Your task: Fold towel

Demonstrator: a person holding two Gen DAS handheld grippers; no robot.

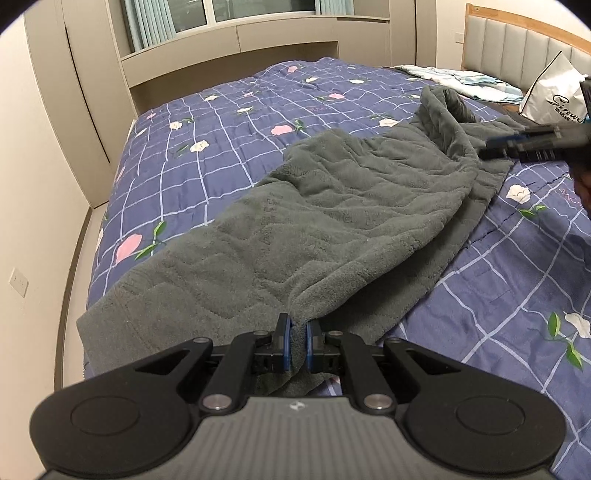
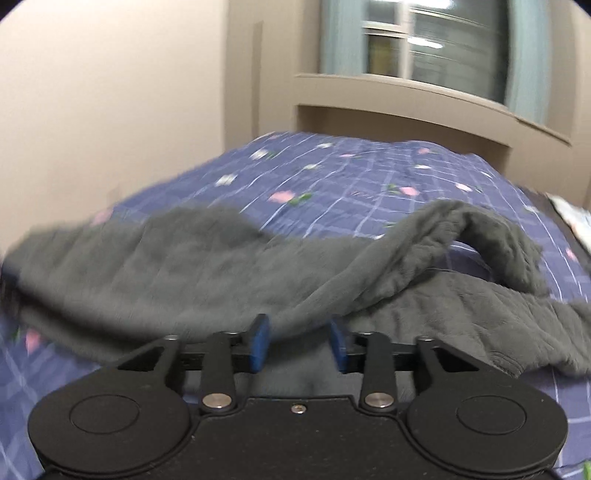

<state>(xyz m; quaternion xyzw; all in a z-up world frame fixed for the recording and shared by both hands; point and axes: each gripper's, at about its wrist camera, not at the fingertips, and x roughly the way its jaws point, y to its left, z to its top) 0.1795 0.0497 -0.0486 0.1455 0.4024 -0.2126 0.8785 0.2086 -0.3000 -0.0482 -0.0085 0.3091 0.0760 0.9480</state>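
- Nearest, in the left wrist view, the left gripper (image 1: 298, 334) is seen nearly closed, its blue fingers (image 1: 285, 341) pinched on a bunched edge of the grey towel (image 1: 332, 206).
- From that pinch the towel is spread diagonally over the bed (image 1: 221, 122), rumpled and partly doubled over, with one layer lying on another along its right side.
- Its near left corner is laid flat by the bed's left edge; its far end is raised in a hump toward the upper right.
- At that far end the right gripper (image 1: 491, 146) is seen blurred, reaching in from the right with its tip at the towel's edge.
- In the right wrist view, the right gripper (image 2: 300, 341) is shown with its fingers (image 2: 258, 343) parted; towel fabric is seen in the gap, but the pads are not pressed on it.
- Beyond it the towel (image 2: 184, 258) is draped across the quilt in a blurred band, with a fold arched up at the right.
- Farther off, a white bag (image 1: 554, 96) and light bedding (image 1: 461, 75) are set near the headboard (image 1: 517, 48).
- Farthest, cabinets (image 1: 236, 51) and a curtained window (image 1: 258, 9) are seen behind the bed.
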